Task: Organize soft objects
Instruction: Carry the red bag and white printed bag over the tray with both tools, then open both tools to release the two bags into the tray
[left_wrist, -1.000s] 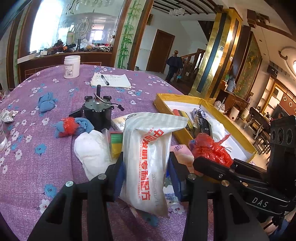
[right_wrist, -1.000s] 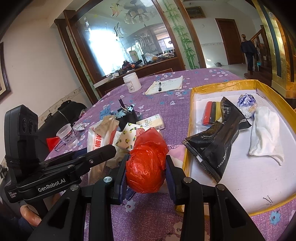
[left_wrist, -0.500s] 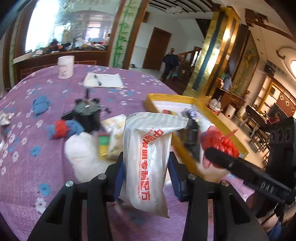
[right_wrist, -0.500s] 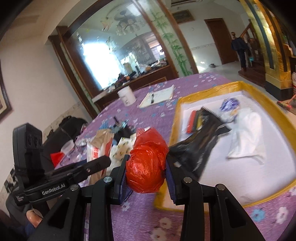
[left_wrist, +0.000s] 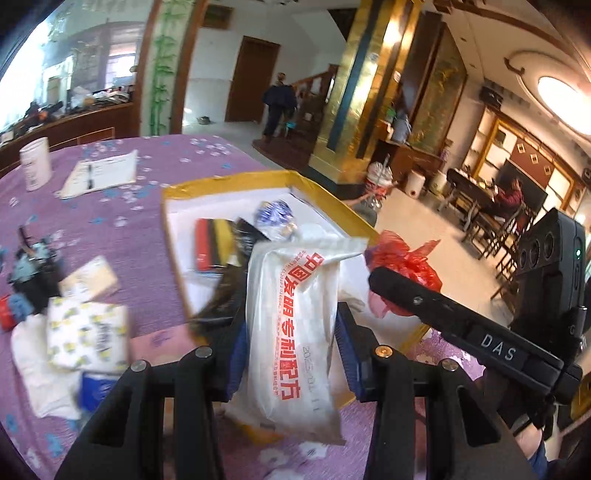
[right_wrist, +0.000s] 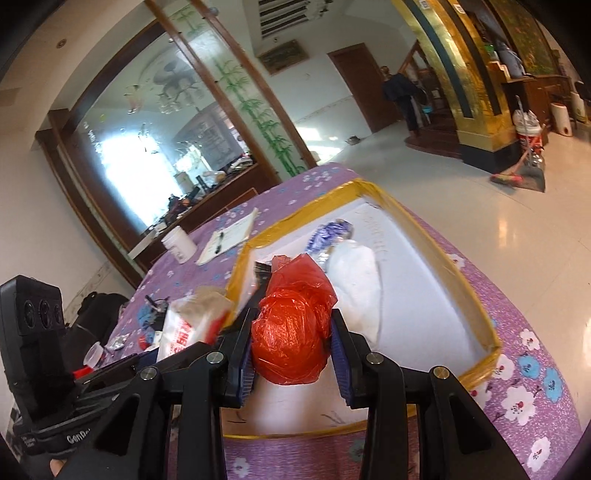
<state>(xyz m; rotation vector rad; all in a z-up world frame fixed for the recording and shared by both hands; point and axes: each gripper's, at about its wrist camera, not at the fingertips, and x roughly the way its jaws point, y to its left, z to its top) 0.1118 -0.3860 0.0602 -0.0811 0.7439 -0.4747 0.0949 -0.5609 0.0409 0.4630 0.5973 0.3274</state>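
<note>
Both loads look ready to be lowered into the yellow-rimmed tray (right_wrist: 476, 295). Bring each one down over bare white floor before letting go, since soft bags will slump and spread.

Nearest in the left wrist view, the left gripper (left_wrist: 290, 347) has its fingers pinching a white plastic packet (left_wrist: 291, 325) printed with red characters; the packet hangs upright over the tray's near left corner, its bottom sagging below the fingers.

In the right wrist view, the right gripper (right_wrist: 293, 347) has its fingers pinching a crumpled red plastic bag (right_wrist: 291, 328), glossy and bunched into a ball, above the tray's near end.

Farther in, the tray already holds a white cloth (right_wrist: 354, 280) and a blue-patterned wrapper (right_wrist: 332, 232); aim for the open space to their right.
</note>
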